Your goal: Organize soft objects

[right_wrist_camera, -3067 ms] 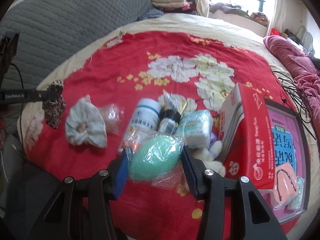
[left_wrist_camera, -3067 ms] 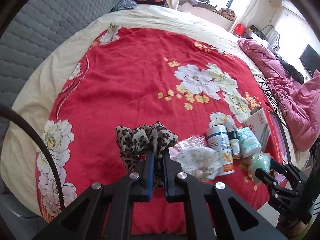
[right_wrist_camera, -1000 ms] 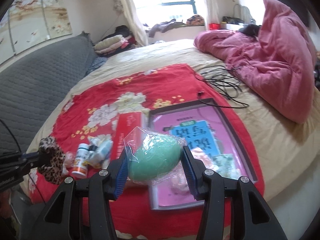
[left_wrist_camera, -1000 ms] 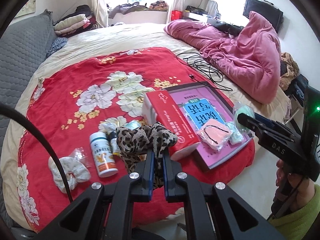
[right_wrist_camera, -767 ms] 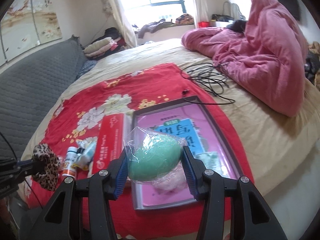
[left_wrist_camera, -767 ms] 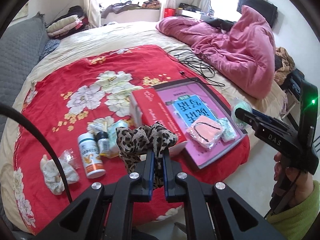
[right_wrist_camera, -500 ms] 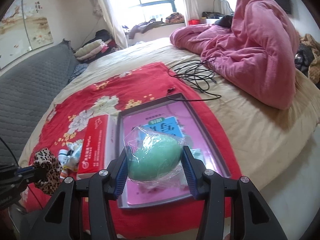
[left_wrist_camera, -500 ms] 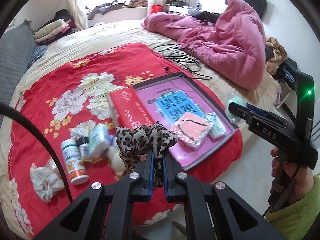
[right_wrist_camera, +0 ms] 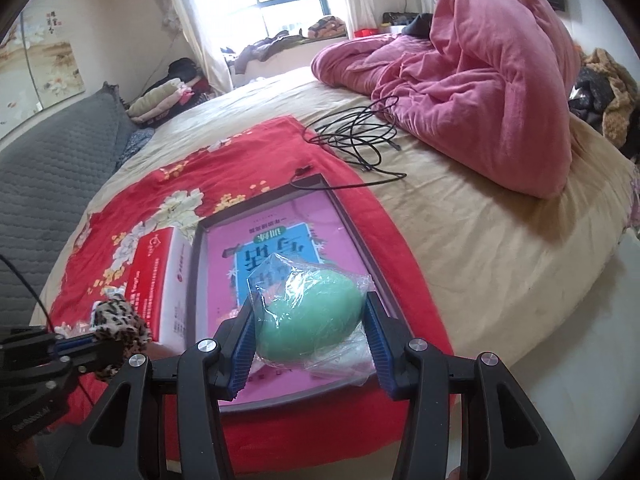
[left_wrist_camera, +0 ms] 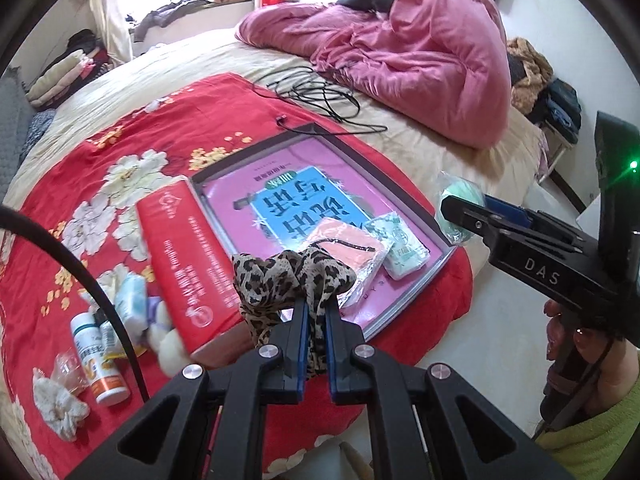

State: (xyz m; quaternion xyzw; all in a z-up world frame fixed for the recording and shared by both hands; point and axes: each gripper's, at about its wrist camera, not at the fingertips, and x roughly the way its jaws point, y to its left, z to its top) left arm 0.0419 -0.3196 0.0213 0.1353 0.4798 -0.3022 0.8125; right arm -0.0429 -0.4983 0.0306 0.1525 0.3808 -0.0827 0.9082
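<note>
Beside tray [left_wrist_camera: 404, 196], red box [left_wrist_camera: 188, 264]

Far half of the tray [left_wrist_camera: 362, 160] lies open to approach. Its near corner holds a pink packet [left_wrist_camera: 347, 249] and a tissue pack [left_wrist_camera: 402, 248]; a red box [left_wrist_camera: 188, 264] walls its left side, and cables [right_wrist_camera: 356, 136] lie beyond.

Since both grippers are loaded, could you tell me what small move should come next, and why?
Probably lower the right gripper and release the green sponge into the tray: it hangs above the tray, where two soft packets already lie.
</note>
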